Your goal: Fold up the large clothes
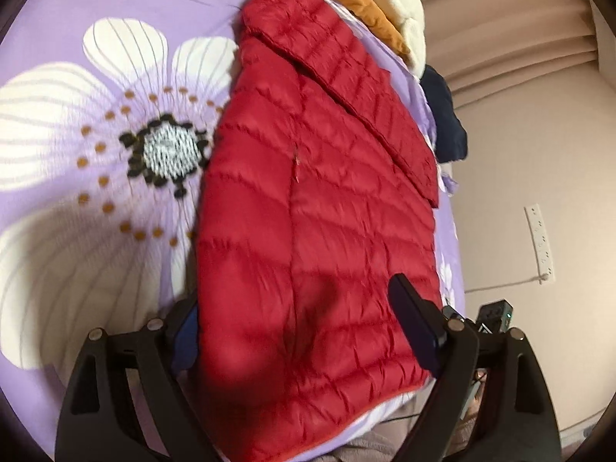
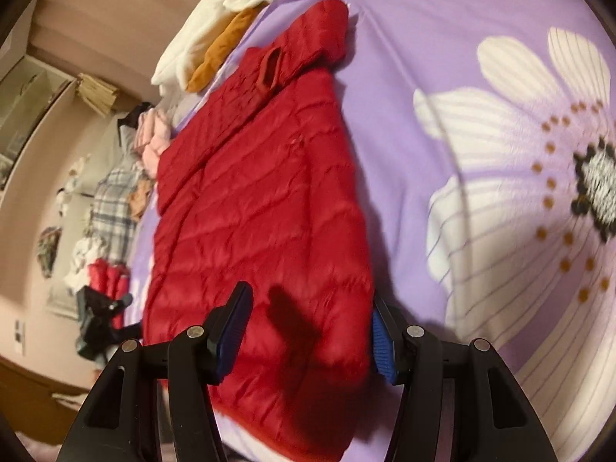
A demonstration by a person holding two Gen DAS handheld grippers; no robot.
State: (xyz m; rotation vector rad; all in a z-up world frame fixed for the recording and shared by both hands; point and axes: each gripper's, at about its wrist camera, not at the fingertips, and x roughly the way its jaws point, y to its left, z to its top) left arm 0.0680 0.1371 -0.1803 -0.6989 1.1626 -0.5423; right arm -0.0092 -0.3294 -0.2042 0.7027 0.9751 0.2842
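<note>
A red quilted puffer jacket (image 1: pixel 308 200) lies flat on a purple bedsheet with big white flowers (image 1: pixel 77 88), its hood at the far end. One sleeve is folded diagonally across the body. My left gripper (image 1: pixel 294 296) is open wide over the jacket's near end. One finger sits past the jacket's left edge and the other hovers above the fabric. In the right wrist view the same jacket (image 2: pixel 261 192) shows the sleeve cuff near the hood. My right gripper (image 2: pixel 310 300) is open over the near hem, its blue pads (image 2: pixel 383 338) apart and not pressing on the cloth.
Cream fleece and orange garments (image 1: pixel 369 4) are piled at the far edge of the bed, beside a dark navy garment (image 1: pixel 446 123). A white power strip (image 1: pixel 539 242) lies off the bed. More clothes (image 2: pixel 115 200) are heaped along the bed's left side.
</note>
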